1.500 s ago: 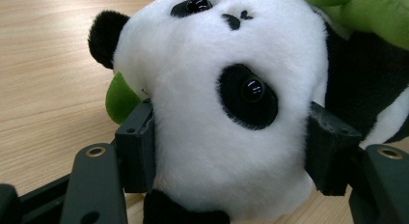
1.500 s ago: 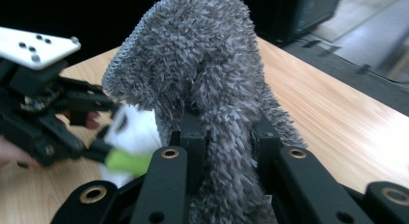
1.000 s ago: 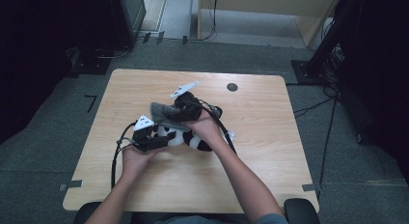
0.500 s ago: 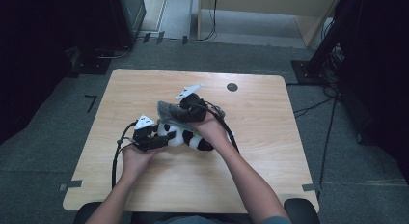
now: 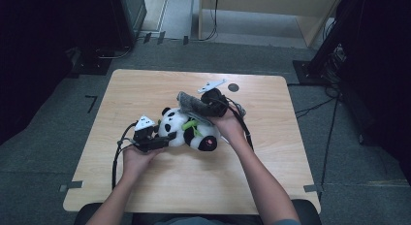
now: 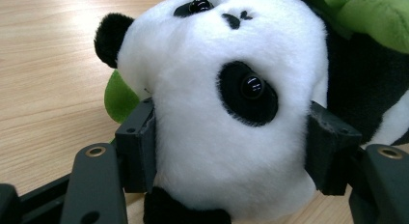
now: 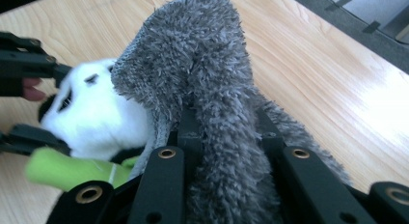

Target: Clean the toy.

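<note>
Now | black-and-white plush panda toy [image 5: 186,133] lying mid light wooden bench [image 5: 145,89] | left tongs [image 6: 231,151] pinching its head | fuzzy grey sock [image 7: 217,103] draped above panda, clamped in right tongs [image 7: 226,137], jaws just closing on it

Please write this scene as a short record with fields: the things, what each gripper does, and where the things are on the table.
surface: wooden table
toy: plush panda, lying on the table near its middle, green plush piece on its chest
cloth: fuzzy grey cloth, raised over the panda's upper side
left gripper: fingers pressed on both sides of the panda's white head
right gripper: jaws have just been closing, now shut on the fuzzy grey cloth
other mark: small dark round spot on the table's far side
</note>
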`<state>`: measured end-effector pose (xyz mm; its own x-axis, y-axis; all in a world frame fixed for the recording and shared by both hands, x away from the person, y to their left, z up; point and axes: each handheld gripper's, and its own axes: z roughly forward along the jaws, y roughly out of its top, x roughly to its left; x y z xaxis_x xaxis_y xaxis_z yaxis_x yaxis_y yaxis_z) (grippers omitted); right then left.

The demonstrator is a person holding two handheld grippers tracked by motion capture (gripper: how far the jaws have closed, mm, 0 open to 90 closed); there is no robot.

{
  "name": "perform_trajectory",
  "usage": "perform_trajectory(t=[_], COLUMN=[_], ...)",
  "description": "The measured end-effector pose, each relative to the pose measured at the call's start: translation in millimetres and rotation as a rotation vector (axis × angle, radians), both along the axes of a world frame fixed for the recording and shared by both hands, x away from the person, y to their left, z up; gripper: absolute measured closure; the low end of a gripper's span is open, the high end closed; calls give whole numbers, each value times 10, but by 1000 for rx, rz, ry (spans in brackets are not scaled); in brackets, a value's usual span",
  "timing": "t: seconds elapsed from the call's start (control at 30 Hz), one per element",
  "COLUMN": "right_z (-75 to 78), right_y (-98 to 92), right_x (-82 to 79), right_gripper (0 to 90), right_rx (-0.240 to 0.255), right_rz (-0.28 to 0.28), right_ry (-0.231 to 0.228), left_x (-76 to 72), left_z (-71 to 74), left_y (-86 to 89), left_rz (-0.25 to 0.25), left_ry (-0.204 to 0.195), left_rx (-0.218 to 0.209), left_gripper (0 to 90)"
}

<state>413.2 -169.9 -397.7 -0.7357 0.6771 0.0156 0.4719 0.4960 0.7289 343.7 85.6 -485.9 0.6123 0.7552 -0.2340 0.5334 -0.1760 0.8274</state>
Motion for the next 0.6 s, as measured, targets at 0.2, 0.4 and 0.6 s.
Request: perform_trajectory(t=[0.2,0.4,0.6], right_z=[140,178,-50], right_y=[208,521,715], right_x=[-83,-153,-134], right_gripper=[726,722,705], right_rx=[29,102,31], right_rz=[49,143,174], right_ry=[-40,-27,44], left_x=[1,1,-3], left_z=[0,-12,-11], left_y=[7,16,14], left_rz=[0,-7,-3], left_ry=[1,-7,-1], left_rx=[-3,-18,-18], left_gripper=[316,293,278])
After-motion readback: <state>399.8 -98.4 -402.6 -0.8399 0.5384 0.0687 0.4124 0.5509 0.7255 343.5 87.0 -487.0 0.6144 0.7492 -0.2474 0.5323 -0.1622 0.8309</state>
